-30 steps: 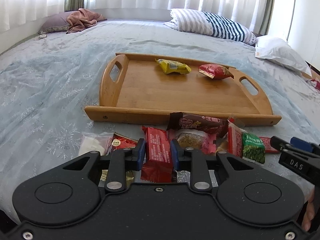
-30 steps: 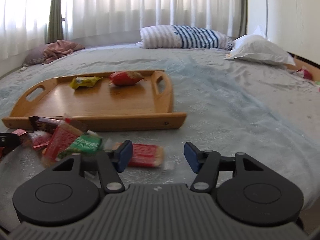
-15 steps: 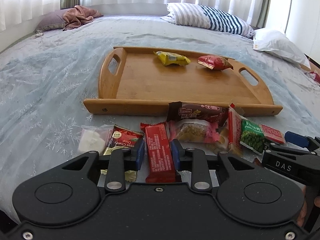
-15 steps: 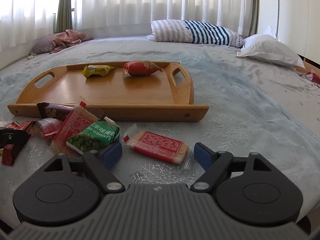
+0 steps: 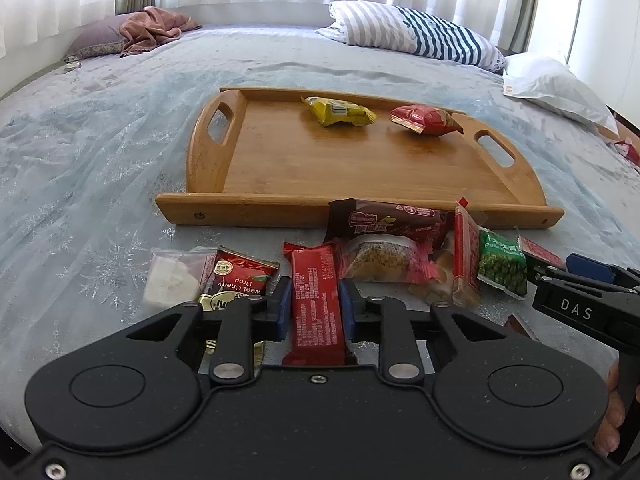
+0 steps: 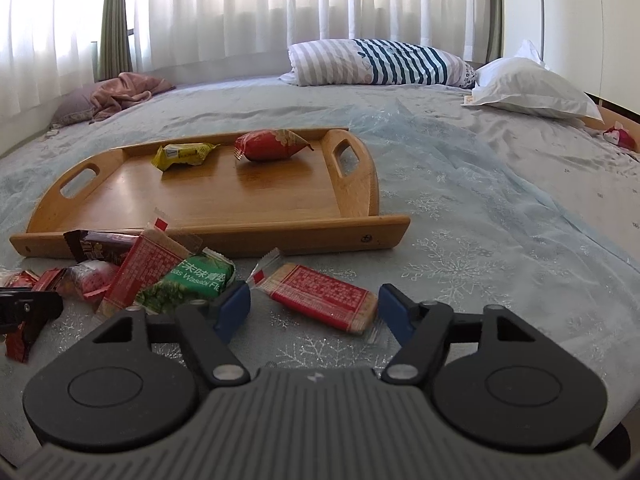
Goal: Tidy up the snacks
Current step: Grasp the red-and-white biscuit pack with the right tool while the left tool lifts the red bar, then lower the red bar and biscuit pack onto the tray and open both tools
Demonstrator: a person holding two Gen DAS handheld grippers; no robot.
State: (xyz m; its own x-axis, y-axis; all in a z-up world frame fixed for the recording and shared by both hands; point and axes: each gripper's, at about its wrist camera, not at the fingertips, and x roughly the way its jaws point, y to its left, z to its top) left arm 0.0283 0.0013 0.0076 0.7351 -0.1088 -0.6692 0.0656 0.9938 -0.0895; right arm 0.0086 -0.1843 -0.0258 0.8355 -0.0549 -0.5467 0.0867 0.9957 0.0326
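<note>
A wooden tray (image 5: pixel 352 168) is lying on the bed (image 5: pixel 100 168), with a yellow packet (image 5: pixel 338 111) and a red packet (image 5: pixel 424 119) already resting on its floor. The remaining snacks are being kept in a loose heap on the bedspread just in front of the tray's near rail.

Step in hand, as judged: pick-up of two more snacks.

The left gripper (image 5: pixel 312 310) is being held clenched on a red wrapped bar (image 5: pixel 316 304), both blue pads pressing its long sides; the bar is not yet being lifted clear of the heap. The right gripper (image 6: pixel 314 312) is being held released astride a red-printed cracker packet (image 6: pixel 320 296) lying apart from the heap; its jaws have just been closing, but the pads are not yet pressing the packet.

Next move, as judged: the right jaws need closing across the packet's width, then both items need lifting over the near rail and setting on bare tray floor beside the two packets.
</note>
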